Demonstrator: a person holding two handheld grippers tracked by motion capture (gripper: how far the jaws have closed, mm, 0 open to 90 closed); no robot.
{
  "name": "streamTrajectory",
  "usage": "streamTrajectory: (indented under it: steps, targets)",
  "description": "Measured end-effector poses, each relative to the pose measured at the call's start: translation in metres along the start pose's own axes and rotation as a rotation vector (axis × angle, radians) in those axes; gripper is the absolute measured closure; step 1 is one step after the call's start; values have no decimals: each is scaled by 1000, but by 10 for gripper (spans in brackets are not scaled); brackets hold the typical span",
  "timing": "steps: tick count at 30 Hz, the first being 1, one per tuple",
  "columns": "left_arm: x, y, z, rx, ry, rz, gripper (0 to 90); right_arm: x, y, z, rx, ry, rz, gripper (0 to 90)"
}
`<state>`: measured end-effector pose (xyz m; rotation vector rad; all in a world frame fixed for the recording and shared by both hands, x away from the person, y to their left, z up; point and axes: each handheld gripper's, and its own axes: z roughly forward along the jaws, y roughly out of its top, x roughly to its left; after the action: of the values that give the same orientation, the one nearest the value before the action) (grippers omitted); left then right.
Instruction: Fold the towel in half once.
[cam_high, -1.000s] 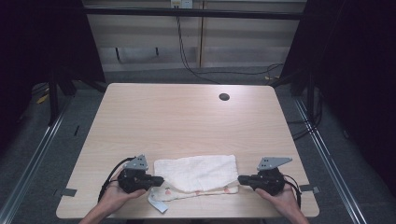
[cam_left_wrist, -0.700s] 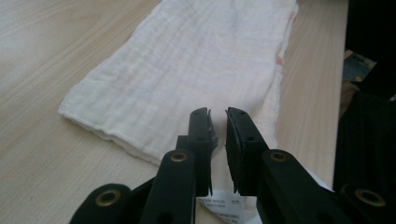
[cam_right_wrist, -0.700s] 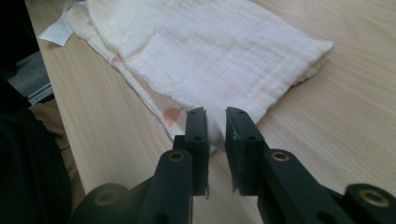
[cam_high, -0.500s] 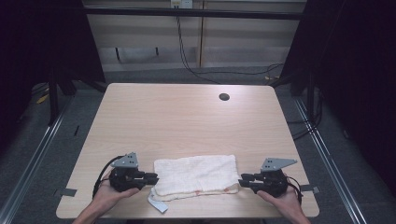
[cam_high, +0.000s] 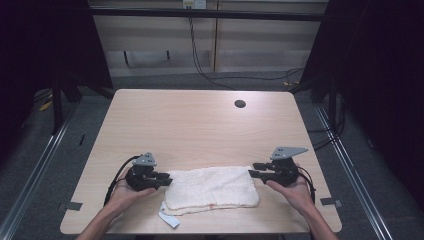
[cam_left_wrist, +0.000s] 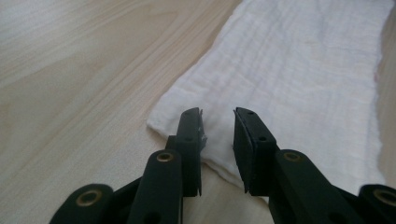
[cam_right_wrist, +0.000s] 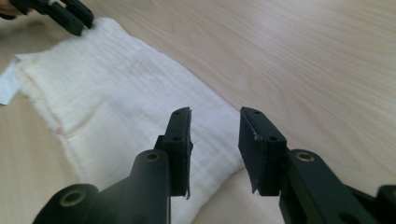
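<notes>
A: where's the towel?
B: folded white towel (cam_high: 212, 187) lies flat at the table's (cam_high: 200, 125) near edge, between both grippers.
A: jaws?
B: left gripper (cam_high: 166, 179) and right gripper (cam_high: 254, 170) both parted, gripping nothing.

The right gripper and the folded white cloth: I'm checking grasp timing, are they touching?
Cannot tell. In the right gripper view the right gripper has open jaws over the folded white cloth's corner, with nothing between them; contact underneath stays hidden.
</notes>
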<state>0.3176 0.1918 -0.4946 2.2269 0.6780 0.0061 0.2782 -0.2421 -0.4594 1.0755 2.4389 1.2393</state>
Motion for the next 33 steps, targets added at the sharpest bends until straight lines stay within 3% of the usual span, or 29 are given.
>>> streamTrajectory:
  steps: [5,9,16,21,30,33]
  targets:
    - [2,3,3,19,-1,16,710,-16,0,26,52,-36,24,638]
    - [1,4,5,13,4,20,695,-26,-1,36,81,-48,33,635]
    - [-3,4,7,19,2,29,663,-22,-4,48,109,-36,18,688]
    - [0,9,12,21,-15,26,654,-24,-4,47,113,-29,20,871]
    - [-7,22,26,43,-28,46,636,-39,-8,40,95,-81,71,889]
    - [-9,24,27,39,-32,46,613,-43,-12,36,81,-78,87,842]
